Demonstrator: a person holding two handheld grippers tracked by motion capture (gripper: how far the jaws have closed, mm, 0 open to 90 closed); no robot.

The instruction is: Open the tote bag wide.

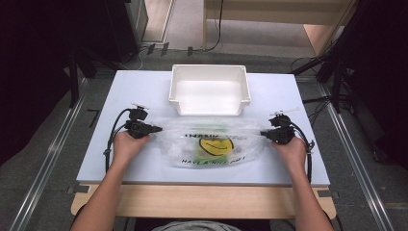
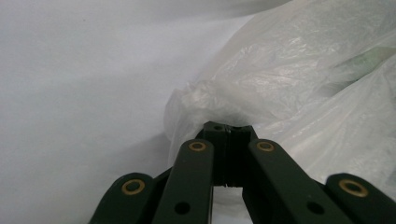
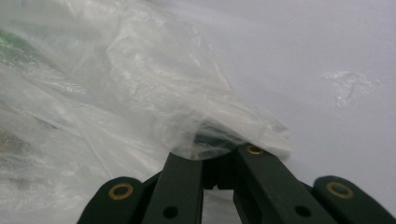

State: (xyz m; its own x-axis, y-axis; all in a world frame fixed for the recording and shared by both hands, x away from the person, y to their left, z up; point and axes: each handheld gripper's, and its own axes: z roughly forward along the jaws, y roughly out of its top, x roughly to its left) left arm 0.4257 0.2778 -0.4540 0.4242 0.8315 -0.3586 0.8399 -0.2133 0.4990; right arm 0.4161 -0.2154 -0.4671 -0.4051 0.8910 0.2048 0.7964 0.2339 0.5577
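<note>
Your left tool (image 1: pixel 155 129) and right tool (image 1: pixel 263 133) are each clamped tight on an end of the plastic bag (image 1: pixel 214 143), which lies stretched across the table (image 1: pixel 144 91), near side of the white bin (image 1: pixel 210 90).

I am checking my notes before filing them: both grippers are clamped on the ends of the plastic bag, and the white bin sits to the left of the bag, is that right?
Not quite. The left gripper and right gripper do clamp the ends of the plastic bag, but the white bin sits behind the bag, on the far side of the table, not to its left. The high view shows this.
</note>
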